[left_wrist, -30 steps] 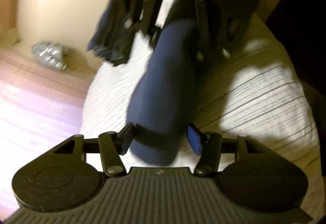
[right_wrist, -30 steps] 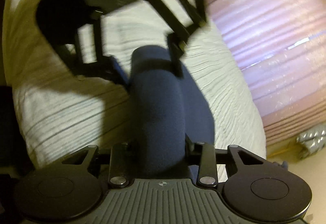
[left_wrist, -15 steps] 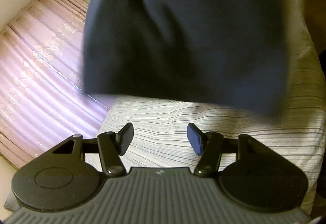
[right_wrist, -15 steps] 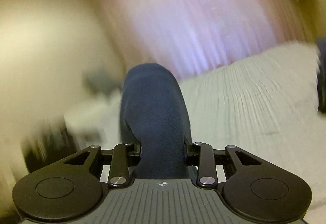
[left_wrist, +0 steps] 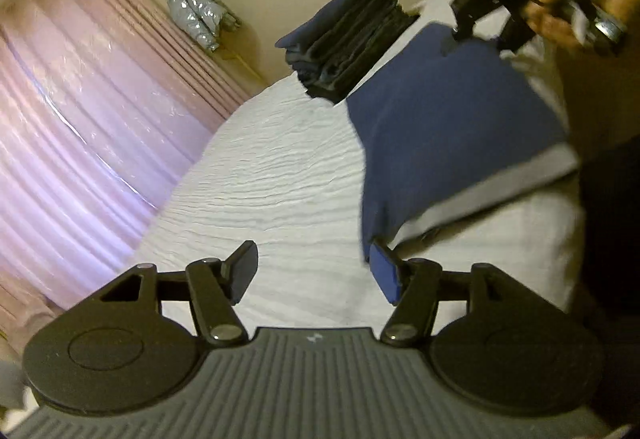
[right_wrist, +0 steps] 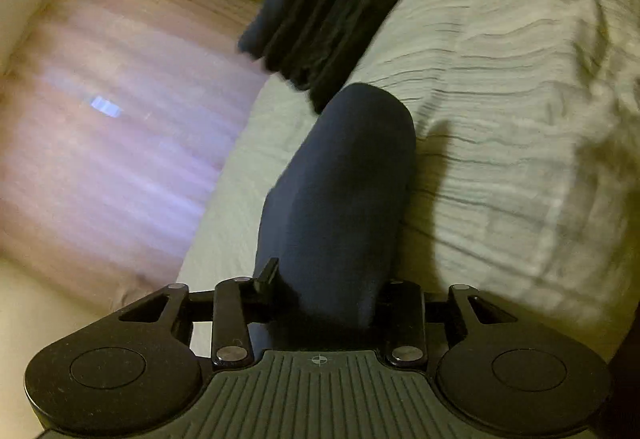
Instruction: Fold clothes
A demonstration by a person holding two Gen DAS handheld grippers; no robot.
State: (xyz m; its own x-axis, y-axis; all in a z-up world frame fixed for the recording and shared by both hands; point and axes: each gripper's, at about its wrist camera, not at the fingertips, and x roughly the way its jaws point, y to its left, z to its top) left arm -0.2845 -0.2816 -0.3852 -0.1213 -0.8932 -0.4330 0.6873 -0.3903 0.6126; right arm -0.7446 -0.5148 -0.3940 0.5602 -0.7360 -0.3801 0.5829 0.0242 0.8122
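Left wrist view: left gripper (left_wrist: 314, 271) gaped wide, empty; right gripper (right_wrist: 326, 293) clamped navy garment (left_wrist: 452, 131), hanging folded over striped bed (left_wrist: 280, 175) near folded stack (left_wrist: 352, 43). Risk: single-point grip, fold might slump open.

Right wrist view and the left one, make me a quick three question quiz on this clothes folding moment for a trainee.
1. True or false: the left gripper is shut on the blue garment.
2. Which gripper holds the blue garment? A. left B. right C. both
3. Fill in: the stack of folded clothes lies on the ___.

Key: 1. False; its jaws stand apart with only bedding between them. 2. B; the right gripper is closed on the garment, seen in both views. 3. Bed.
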